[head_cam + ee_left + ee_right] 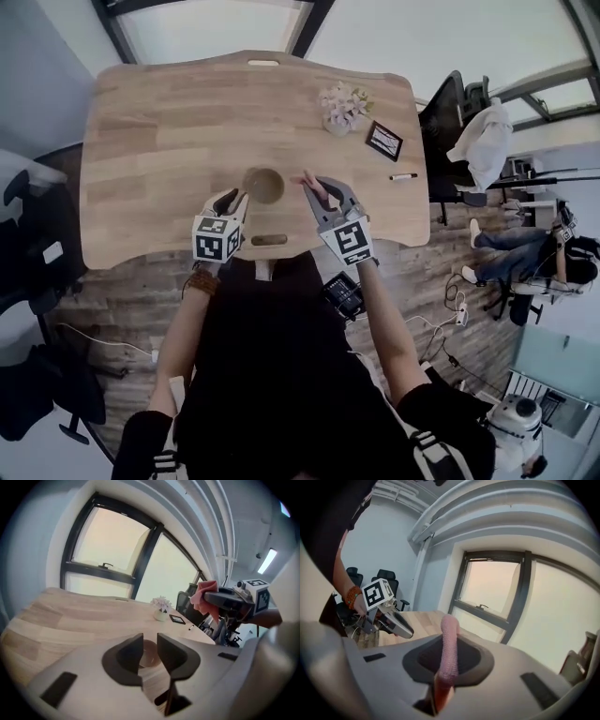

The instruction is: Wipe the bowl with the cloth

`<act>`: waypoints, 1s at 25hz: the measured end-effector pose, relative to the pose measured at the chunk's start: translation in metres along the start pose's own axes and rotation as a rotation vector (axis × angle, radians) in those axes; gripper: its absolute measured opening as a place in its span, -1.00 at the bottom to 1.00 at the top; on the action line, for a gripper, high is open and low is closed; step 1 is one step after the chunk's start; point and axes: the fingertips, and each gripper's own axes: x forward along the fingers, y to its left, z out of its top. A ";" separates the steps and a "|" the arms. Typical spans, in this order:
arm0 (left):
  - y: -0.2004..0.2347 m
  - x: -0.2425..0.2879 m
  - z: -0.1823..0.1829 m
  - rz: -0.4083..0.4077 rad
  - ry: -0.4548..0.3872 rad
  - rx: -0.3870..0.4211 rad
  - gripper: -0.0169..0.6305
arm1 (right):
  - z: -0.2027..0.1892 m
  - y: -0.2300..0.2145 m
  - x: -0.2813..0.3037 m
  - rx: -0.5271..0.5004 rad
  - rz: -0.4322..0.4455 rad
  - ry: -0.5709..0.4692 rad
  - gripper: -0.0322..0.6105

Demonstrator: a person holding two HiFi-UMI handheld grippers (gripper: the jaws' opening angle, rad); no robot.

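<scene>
A small brown bowl (263,185) stands upright on the wooden table (159,141), near its front edge. My left gripper (234,199) hovers just left of the bowl, open, with nothing held. In the left gripper view the bowl (149,654) shows through the gap of the left gripper (149,638). My right gripper (312,185) is just right of the bowl, shut on a pink cloth (321,194). The cloth (449,639) stands up as a thin fold in the right gripper (450,645). From the left gripper view, the cloth (204,595) hangs from the raised right gripper (220,600).
A pot of pale flowers (343,108), a black framed card (384,141) and a pen (403,176) lie at the table's far right. A slot (269,240) is cut at the front edge. Office chairs (450,122) and a seated person (525,253) are to the right.
</scene>
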 end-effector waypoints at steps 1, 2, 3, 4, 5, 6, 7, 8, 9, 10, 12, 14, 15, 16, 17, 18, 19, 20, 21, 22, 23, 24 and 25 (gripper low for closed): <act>0.004 0.008 -0.005 -0.007 0.029 -0.003 -0.69 | -0.006 0.003 0.010 -0.018 0.020 0.017 -0.79; 0.008 0.017 -0.008 -0.013 0.055 0.000 -0.69 | -0.013 0.005 0.022 -0.034 0.043 0.035 -0.79; 0.012 0.025 -0.010 -0.016 0.078 0.007 -0.69 | -0.022 0.006 0.034 -0.047 0.066 0.056 -0.79; 0.016 0.033 -0.010 -0.016 0.097 0.015 -0.69 | -0.031 0.007 0.047 -0.056 0.089 0.079 -0.79; 0.019 0.039 -0.011 -0.015 0.113 0.019 -0.69 | -0.041 0.009 0.059 -0.062 0.116 0.102 -0.79; 0.023 0.044 -0.013 -0.011 0.128 0.021 -0.69 | -0.052 0.012 0.071 -0.066 0.146 0.125 -0.79; 0.027 0.049 -0.016 -0.006 0.142 0.020 -0.69 | -0.064 0.018 0.083 -0.072 0.177 0.147 -0.79; 0.031 0.054 -0.019 -0.001 0.155 0.018 -0.69 | -0.075 0.023 0.095 -0.081 0.204 0.169 -0.78; 0.036 0.059 -0.021 0.004 0.168 0.015 -0.69 | -0.086 0.028 0.106 -0.094 0.227 0.189 -0.78; 0.038 0.064 -0.025 0.006 0.182 0.012 -0.68 | -0.095 0.033 0.116 -0.108 0.246 0.207 -0.78; 0.039 0.074 -0.034 0.005 0.213 0.004 -0.67 | -0.110 0.041 0.129 -0.134 0.274 0.237 -0.78; 0.041 0.085 -0.042 0.003 0.247 0.002 -0.65 | -0.125 0.044 0.143 -0.161 0.296 0.263 -0.76; 0.043 0.091 -0.047 0.003 0.266 0.000 -0.63 | -0.131 0.046 0.149 -0.176 0.309 0.275 -0.75; 0.045 0.097 -0.053 0.004 0.287 -0.004 -0.61 | -0.138 0.049 0.154 -0.188 0.324 0.287 -0.74; 0.046 0.102 -0.059 0.004 0.307 -0.011 -0.59 | -0.146 0.051 0.157 -0.194 0.338 0.300 -0.73; 0.047 0.108 -0.064 0.004 0.325 -0.019 -0.58 | -0.152 0.052 0.160 -0.195 0.352 0.313 -0.70; 0.047 0.113 -0.068 0.002 0.342 -0.026 -0.57 | -0.158 0.052 0.163 -0.191 0.365 0.325 -0.68; 0.047 0.118 -0.072 -0.001 0.358 -0.033 -0.56 | -0.163 0.053 0.165 -0.186 0.376 0.334 -0.64; 0.046 0.122 -0.077 -0.005 0.375 -0.036 -0.54 | -0.167 0.053 0.167 -0.182 0.383 0.341 -0.61; 0.044 0.126 -0.081 -0.010 0.390 -0.036 -0.53 | -0.170 0.053 0.169 -0.178 0.386 0.346 -0.60; 0.043 0.130 -0.084 -0.013 0.406 -0.033 -0.53 | -0.174 0.052 0.171 -0.173 0.388 0.351 -0.59; 0.042 0.133 -0.088 -0.016 0.422 -0.029 -0.53 | -0.178 0.052 0.173 -0.165 0.393 0.358 -0.58; 0.041 0.136 -0.092 -0.018 0.437 -0.023 -0.53 | -0.182 0.053 0.175 -0.155 0.401 0.367 -0.56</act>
